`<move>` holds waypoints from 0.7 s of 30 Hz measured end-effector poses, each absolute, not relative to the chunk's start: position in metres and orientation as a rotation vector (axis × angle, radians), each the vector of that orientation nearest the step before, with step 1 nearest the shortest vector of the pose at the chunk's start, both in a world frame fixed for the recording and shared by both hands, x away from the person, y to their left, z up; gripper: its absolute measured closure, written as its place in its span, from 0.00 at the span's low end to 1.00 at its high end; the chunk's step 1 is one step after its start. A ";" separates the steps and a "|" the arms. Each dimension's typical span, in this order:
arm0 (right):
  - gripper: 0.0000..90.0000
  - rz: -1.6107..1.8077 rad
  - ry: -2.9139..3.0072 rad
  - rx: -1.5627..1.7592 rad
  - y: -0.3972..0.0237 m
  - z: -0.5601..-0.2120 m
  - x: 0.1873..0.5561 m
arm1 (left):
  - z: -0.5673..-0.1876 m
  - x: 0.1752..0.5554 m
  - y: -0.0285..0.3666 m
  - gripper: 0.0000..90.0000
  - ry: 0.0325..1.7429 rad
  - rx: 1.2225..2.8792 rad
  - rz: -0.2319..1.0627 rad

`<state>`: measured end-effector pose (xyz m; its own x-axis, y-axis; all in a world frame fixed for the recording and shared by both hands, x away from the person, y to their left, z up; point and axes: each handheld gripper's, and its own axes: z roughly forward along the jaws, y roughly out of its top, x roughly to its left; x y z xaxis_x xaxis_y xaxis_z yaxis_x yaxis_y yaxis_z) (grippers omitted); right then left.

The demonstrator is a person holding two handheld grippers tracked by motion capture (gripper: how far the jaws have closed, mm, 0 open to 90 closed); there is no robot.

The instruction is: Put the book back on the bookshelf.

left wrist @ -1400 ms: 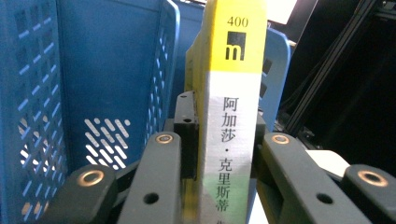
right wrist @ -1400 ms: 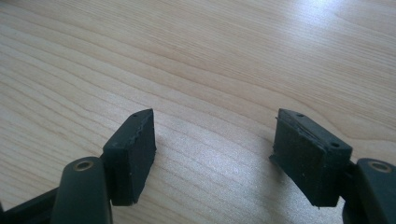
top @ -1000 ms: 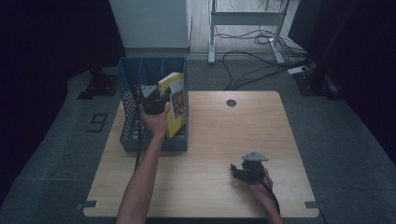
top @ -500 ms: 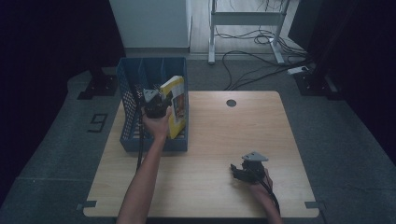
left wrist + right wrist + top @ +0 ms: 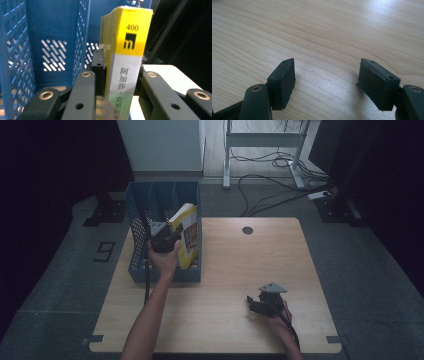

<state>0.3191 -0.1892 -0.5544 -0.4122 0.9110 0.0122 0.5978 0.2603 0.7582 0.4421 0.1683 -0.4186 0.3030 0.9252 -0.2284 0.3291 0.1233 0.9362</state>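
Note:
A yellow and white book (image 5: 186, 232) stands tilted in the right compartment of a blue lattice crate (image 5: 150, 200) at the table's far left. My left gripper (image 5: 171, 235) is shut on the book's spine (image 5: 127, 62). One pad (image 5: 99, 72) presses its left side, and the other pad is hidden behind it. The jaws have just eased open slightly with the book still between them. My right gripper (image 5: 255, 304) rests low over the bare wooden table (image 5: 240, 265) near the front right. Its jaws are open with nothing between them (image 5: 327, 72).
The crate has several compartments, and those to the left of the book look empty. A round cable hole (image 5: 247, 230) sits near the table's far edge. Beyond the table are a desk frame and floor cables (image 5: 270, 175).
The left hand and the book have shifted slightly inside the crate. The right gripper has stayed still.

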 end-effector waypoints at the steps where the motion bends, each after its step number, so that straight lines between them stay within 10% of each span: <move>1: 0.32 0.977 2.107 1.368 -0.189 -0.554 0.319 | -0.419 0.440 0.169 0.82 1.239 1.433 0.657; 21: 0.32 0.977 2.105 1.367 -0.189 -0.554 0.319 | -0.429 0.408 0.174 0.80 1.185 1.488 0.647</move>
<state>0.3193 -0.1891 -0.5544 -0.4116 0.9113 0.0111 0.5969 0.2604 0.7589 0.4079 0.1738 -0.4288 0.3566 0.9137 -0.1948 0.3308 0.0715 0.9410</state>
